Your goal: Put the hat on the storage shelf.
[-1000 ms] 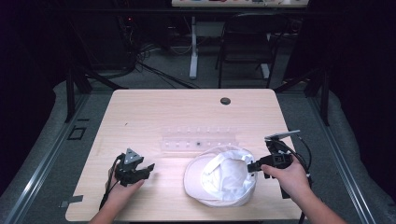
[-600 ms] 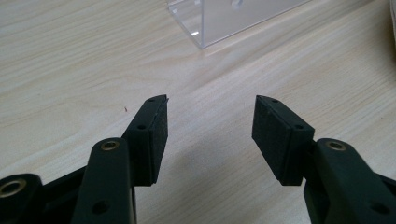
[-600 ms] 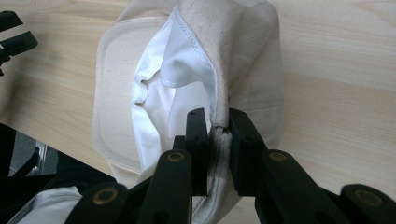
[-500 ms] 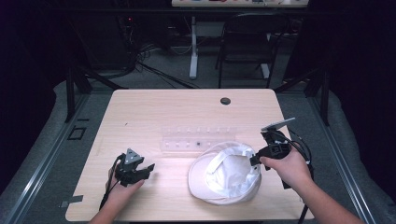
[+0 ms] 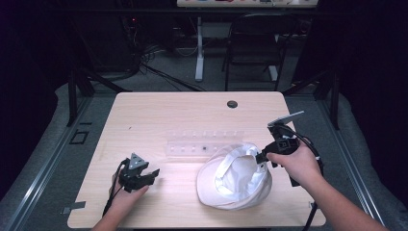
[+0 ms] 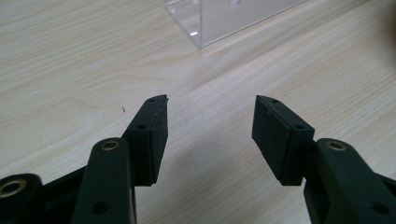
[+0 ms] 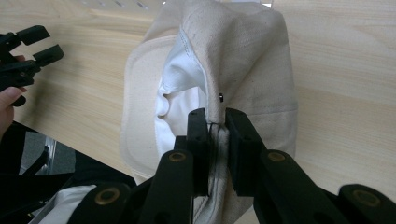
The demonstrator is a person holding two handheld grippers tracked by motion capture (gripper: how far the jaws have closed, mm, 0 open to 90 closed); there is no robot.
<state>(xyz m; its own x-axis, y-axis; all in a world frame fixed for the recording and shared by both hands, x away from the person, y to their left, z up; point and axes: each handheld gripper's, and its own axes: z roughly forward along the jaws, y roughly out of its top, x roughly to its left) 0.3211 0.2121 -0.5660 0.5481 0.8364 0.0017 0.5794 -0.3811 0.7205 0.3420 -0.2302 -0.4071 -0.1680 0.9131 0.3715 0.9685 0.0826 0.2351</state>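
Observation:
A white cloth hat (image 5: 235,175) lies upside down on the wooden table (image 5: 159,115), front right, with its lining showing. My right gripper (image 5: 262,156) is shut on the hat's rim and holds that edge raised off the table. In the right gripper view the pads (image 7: 216,122) pinch the seam of the hat (image 7: 243,56), which hangs away from the jaws. My left gripper (image 5: 151,175) rests at the front left, open and holding nothing. The left gripper view shows its jaws (image 6: 210,116) spread wide over bare wood.
A clear plastic box (image 5: 202,144) lies across the table's middle, just behind the hat; one corner (image 6: 224,18) is ahead of the left jaws. A black round grommet (image 5: 232,104) sits near the far edge. A chair and desk legs stand beyond the table.
My right gripper has risen and moved a little right with the hat's rim in it, lifting that side of the hat. The left gripper has not moved.

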